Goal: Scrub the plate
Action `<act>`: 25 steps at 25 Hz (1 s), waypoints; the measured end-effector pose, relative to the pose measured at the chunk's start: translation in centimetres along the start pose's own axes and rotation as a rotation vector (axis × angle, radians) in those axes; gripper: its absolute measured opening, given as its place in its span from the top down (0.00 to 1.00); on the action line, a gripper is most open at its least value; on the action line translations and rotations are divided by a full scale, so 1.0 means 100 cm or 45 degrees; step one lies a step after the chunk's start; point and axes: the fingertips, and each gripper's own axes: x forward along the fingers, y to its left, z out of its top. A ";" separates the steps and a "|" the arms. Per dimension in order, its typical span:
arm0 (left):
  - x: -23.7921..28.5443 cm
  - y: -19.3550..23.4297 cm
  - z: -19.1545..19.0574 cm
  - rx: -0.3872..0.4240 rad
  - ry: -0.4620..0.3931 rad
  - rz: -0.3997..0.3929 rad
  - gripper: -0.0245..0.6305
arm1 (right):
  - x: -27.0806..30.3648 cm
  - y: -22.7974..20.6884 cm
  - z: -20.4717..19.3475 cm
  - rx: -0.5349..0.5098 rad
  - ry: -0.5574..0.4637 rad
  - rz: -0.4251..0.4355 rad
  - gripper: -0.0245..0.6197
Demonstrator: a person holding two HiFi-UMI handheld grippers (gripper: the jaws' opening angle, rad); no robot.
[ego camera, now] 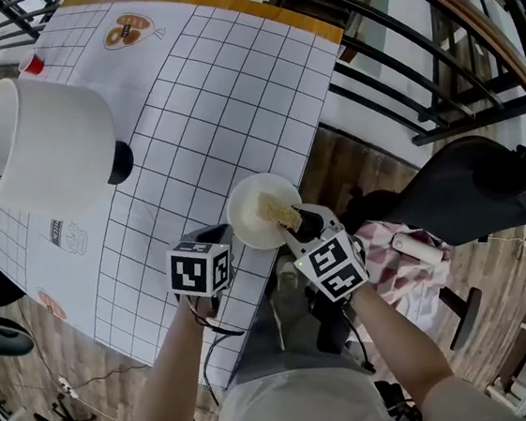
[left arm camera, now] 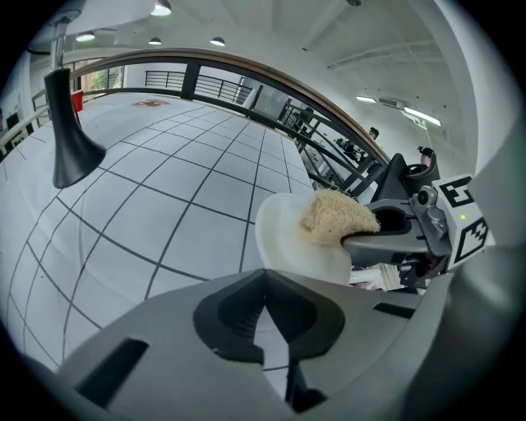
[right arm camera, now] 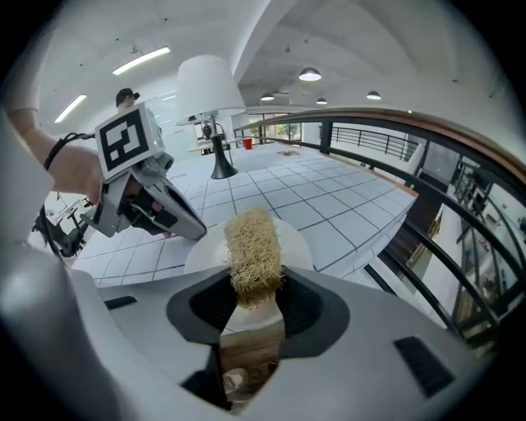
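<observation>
A small white plate (ego camera: 246, 205) is held tilted over the table's near edge. My left gripper (ego camera: 225, 235) is shut on its left rim; in the left gripper view the plate (left arm camera: 286, 240) rises just beyond the shut jaws. My right gripper (ego camera: 296, 223) is shut on a tan fibrous scrubber (ego camera: 282, 214), which rests against the plate's face. In the right gripper view the scrubber (right arm camera: 253, 251) sticks up from between the jaws in front of the plate (right arm camera: 297, 245), and the left gripper (right arm camera: 191, 230) reaches the rim from the left.
The table carries a white gridded sheet (ego camera: 203, 98). A white lamp shade (ego camera: 39, 145) on a black base (ego camera: 118, 162) stands at its left. A black chair (ego camera: 459, 192) and a pink cloth (ego camera: 402, 269) lie to the right, with a railing (ego camera: 429, 7) beyond.
</observation>
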 end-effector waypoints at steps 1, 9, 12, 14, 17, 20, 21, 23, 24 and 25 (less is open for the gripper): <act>0.000 0.000 0.000 0.000 0.001 0.000 0.94 | -0.002 -0.006 -0.001 0.035 -0.004 -0.016 0.75; 0.001 -0.001 -0.001 0.027 0.017 0.016 0.94 | -0.017 -0.057 -0.004 0.148 -0.048 -0.198 0.75; -0.005 -0.008 0.005 0.012 -0.030 -0.037 0.94 | -0.009 -0.030 -0.002 0.064 -0.038 -0.108 0.75; -0.014 -0.021 0.015 0.003 -0.100 -0.101 0.94 | -0.007 -0.019 0.001 0.072 -0.056 -0.091 0.75; -0.013 -0.030 0.022 0.024 -0.121 -0.114 0.94 | -0.013 -0.012 0.012 0.135 -0.148 -0.075 0.75; 0.003 -0.028 0.013 0.093 -0.036 -0.056 0.94 | -0.027 0.011 0.026 0.175 -0.214 0.026 0.75; 0.007 -0.027 0.011 0.110 -0.015 -0.042 0.94 | -0.031 0.021 0.026 0.173 -0.202 0.057 0.75; 0.012 -0.025 0.009 0.120 0.012 -0.030 0.94 | -0.035 0.038 0.017 0.143 -0.122 0.099 0.75; 0.013 -0.025 0.008 0.123 0.023 -0.028 0.94 | -0.034 0.046 0.009 0.117 -0.067 0.118 0.75; 0.014 -0.025 0.008 0.130 0.033 -0.025 0.94 | -0.033 0.054 0.001 0.080 -0.013 0.136 0.75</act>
